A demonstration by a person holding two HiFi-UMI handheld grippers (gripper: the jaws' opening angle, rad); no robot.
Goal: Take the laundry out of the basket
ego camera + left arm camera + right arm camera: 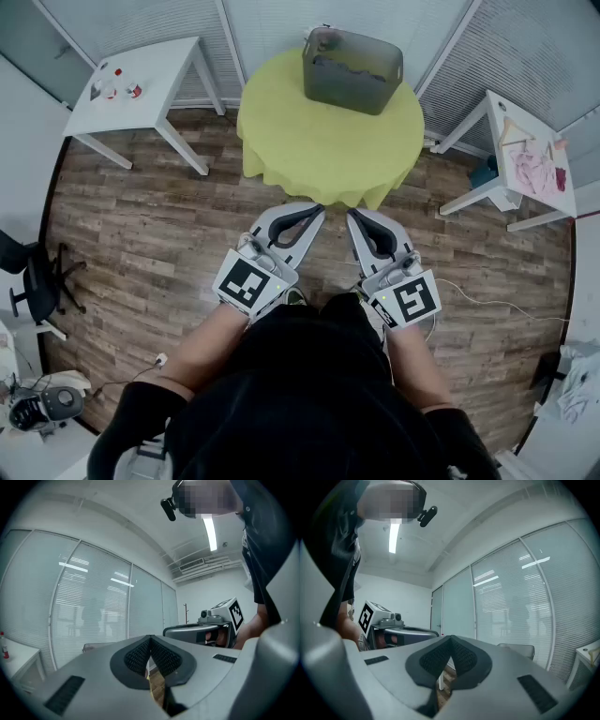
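Well beyond both closed jaws, laundry basket (352,82) on green-clothed table (309,141).

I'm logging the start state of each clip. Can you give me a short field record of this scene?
basket: grey, at the far side of the table
table: round, yellow-green cloth
left hand-held gripper: shut, empty, short of the table edge
right hand-held gripper: shut, empty, beside the left one
progress: neither gripper has reached the basket yet
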